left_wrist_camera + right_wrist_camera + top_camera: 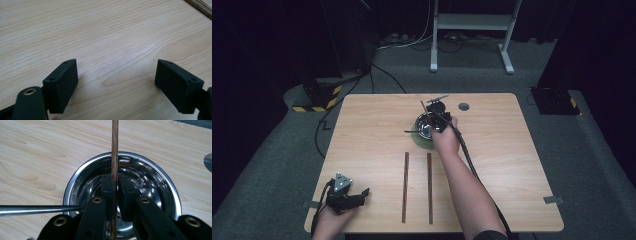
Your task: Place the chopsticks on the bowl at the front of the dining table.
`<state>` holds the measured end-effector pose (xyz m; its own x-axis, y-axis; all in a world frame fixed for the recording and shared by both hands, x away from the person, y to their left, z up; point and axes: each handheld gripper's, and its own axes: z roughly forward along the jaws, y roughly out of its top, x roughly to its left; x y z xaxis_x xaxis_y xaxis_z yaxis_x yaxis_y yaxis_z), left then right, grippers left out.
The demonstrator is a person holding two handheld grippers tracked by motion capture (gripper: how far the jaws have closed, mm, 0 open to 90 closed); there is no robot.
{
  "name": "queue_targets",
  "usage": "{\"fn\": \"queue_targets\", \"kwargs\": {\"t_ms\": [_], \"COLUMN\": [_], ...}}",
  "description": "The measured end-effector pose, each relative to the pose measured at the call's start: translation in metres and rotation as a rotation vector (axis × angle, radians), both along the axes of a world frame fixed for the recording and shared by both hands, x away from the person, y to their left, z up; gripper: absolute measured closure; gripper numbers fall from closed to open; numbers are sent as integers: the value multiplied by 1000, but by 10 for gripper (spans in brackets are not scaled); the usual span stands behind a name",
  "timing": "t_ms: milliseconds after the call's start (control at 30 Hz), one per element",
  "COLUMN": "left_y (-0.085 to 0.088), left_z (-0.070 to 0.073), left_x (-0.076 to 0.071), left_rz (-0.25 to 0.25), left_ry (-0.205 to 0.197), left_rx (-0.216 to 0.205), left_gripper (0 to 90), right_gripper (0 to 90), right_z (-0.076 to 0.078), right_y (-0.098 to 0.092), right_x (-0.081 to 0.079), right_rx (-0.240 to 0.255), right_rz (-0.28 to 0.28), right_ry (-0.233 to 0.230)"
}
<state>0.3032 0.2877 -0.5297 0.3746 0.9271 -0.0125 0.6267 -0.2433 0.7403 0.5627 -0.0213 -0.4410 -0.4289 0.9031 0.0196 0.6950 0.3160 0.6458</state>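
A steel bowl stands on a green saucer at the table's middle back. My right gripper hovers over the bowl, shut on a thin brown wooden stick that runs upright between its pads. A slim metal handle pokes out of the bowl to the left. Two more wooden sticks lie side by side on the near part of the table. At the front left corner my left gripper rests low, open, with bare tabletop between its pads.
A grey cable hole sits in the tabletop just right of the bowl. The end of one lying stick crosses the left gripper view's top right corner. A white stand and floor cables lie beyond the table.
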Motion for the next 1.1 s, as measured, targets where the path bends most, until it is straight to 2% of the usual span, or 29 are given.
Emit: {"fn": "queue_targets", "kwargs": {"t_ms": [333,567,833,1000,1100], "left_y": [0,0,0,0,0], "left_z": [0,0,0,0,0], "left_x": [0,0,0,0,0], "left_rz": [0,0,0,0,0], "left_ry": [-1,-1,-1,-1,-1], "left_rx": [3,2,2,2,2], "left_gripper": [187,187,187,187,187], "right_gripper": [839,836,835,830,803], "right_z": [-5,-6,-11,-14,-16], "right_y": [10,22,25,26,26], "right_x": [6,9,10,11,11], "right_rx": [-1,-19,-20,-26,-28], "right_rz": [9,21,18,21,20], "right_ry": [24,18,45,42,50]}}
